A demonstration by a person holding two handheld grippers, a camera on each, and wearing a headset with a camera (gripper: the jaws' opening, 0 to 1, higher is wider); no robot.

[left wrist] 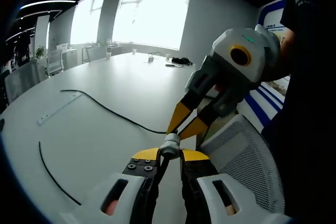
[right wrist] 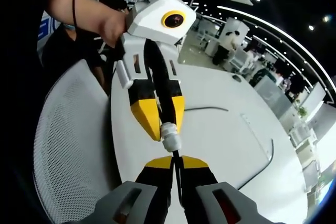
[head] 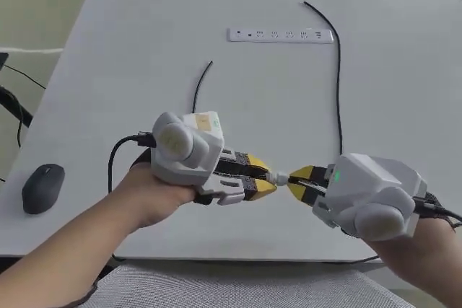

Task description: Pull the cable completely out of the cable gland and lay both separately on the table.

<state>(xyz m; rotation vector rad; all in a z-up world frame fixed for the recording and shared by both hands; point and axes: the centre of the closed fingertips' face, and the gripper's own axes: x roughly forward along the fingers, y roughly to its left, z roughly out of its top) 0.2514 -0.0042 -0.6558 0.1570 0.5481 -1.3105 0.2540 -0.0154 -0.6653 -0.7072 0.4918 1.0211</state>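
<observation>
A small white cable gland hangs above the table's near edge, between the two grippers. My left gripper is shut on it; in the left gripper view the gland sits pinched between the yellow tips. A thin black cable comes out of the gland and runs into my right gripper, which is shut on it. The right gripper faces the left one tip to tip, almost touching. How much cable is inside the gland is hidden.
A white power strip lies at the back, its black cord running toward me on the right. A short loose black cable lies mid-table. A dark mouse sits far left. A mesh chair seat is below the table edge.
</observation>
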